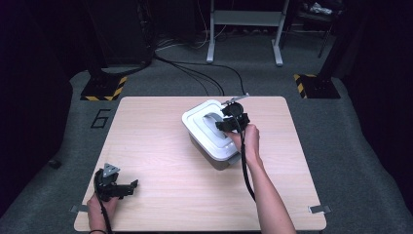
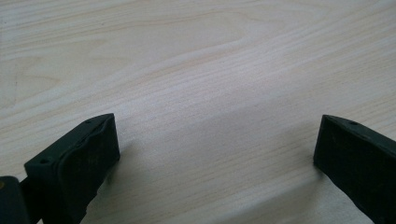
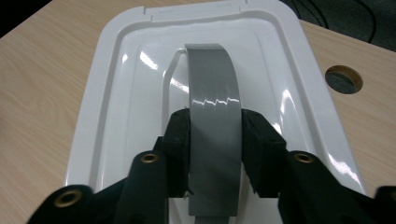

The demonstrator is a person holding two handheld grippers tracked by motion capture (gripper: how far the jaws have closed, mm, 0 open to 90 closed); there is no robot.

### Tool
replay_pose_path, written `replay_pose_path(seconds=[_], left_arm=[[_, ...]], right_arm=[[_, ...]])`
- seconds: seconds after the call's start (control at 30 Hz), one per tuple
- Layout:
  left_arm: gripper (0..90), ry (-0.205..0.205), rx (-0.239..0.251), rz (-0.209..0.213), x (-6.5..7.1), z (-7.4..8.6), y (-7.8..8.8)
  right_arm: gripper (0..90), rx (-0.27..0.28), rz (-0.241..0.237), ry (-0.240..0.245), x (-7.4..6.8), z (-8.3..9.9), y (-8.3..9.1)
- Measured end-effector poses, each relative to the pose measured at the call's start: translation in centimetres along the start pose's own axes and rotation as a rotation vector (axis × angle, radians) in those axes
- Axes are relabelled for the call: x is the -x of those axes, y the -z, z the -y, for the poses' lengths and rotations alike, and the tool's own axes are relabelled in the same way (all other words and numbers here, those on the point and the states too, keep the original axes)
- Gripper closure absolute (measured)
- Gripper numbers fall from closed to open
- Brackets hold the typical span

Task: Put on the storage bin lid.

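Note:
A grey storage box (image 1: 220, 161) with a white lid (image 1: 199, 117) stands right of the table's middle. A grey arched handle (image 3: 212, 84) runs along the top of the lid (image 3: 116, 93). My right gripper (image 1: 228, 123) reaches over the lid from the near side. In the right gripper view its jaws (image 3: 215, 149) sit against both sides of the handle, shut on it. My left gripper (image 1: 130, 186) rests at the table's near left corner. Its jaws (image 2: 217, 154) stand wide open over bare wood with nothing between them.
The light wooden table (image 1: 160, 146) has a round cable hole (image 3: 344, 78) beyond the box. Past the table's far edge are a grey carpet, black cables (image 1: 195, 68), stand bases with yellow-black tape (image 1: 104, 87) and a metal frame (image 1: 243, 29).

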State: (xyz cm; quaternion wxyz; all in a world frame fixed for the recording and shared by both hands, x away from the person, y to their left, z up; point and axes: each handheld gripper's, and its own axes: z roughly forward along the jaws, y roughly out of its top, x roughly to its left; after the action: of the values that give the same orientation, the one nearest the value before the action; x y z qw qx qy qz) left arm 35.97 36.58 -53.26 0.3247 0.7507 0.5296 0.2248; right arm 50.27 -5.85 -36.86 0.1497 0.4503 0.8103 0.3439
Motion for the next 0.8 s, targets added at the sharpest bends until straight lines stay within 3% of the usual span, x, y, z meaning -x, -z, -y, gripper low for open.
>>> replay_pose_path(seconds=[0.4, 0.53, 0.8], left_arm=[[0.2, 0.002, 0.000, 0.000, 0.0, 0.0, 0.0], [0.3, 0.001, -0.001, 0.000, 0.0, 0.0, 0.0], [0.2, 0.000, -0.001, 0.000, 0.0, 0.0, 0.0]], right_arm=[[21.3, 0.071, 0.017, -0.019, 1.3, 0.8, 3.5], [15.0, 0.093, 0.021, -0.026, 1.8, 1.7, 4.9], [11.3, 0.096, 0.039, -0.021, 2.7, 4.2, 6.5]])
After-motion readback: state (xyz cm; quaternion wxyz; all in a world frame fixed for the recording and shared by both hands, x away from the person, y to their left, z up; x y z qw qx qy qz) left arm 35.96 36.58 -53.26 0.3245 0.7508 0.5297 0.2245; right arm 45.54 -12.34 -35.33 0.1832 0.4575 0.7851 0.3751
